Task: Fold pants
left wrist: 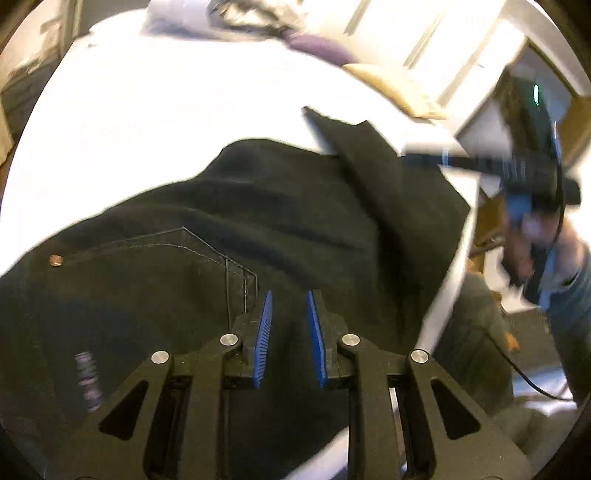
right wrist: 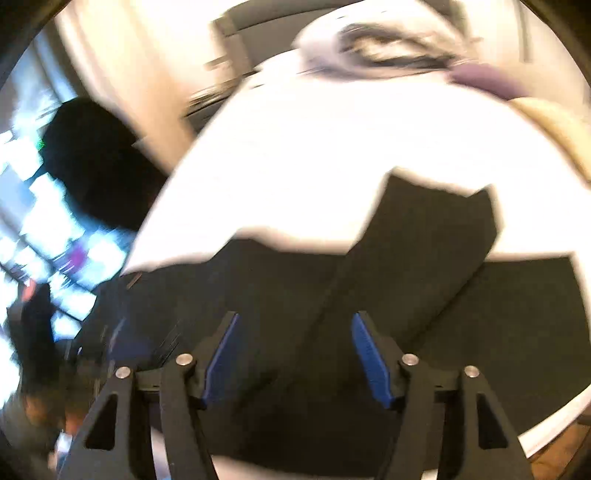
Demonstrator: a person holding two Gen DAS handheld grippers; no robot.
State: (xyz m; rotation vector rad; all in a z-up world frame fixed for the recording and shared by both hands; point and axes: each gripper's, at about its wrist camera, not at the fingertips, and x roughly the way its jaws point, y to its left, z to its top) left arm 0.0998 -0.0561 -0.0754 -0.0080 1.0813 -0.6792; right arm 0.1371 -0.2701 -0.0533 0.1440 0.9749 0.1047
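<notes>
Bare white worktop (left wrist: 155, 110) beyond the black pants (left wrist: 258, 221), wide and free for a pass. Blocked at the far edge by a heap of clothes (left wrist: 229, 18) and a tan cloth (left wrist: 395, 85). Crowded at right by the right gripper (left wrist: 417, 157), close over the folded leg.

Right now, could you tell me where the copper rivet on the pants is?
In the left wrist view, the copper rivet sits on the black pants at the far left, beside the stitched pocket seam and left of the left gripper.
</notes>
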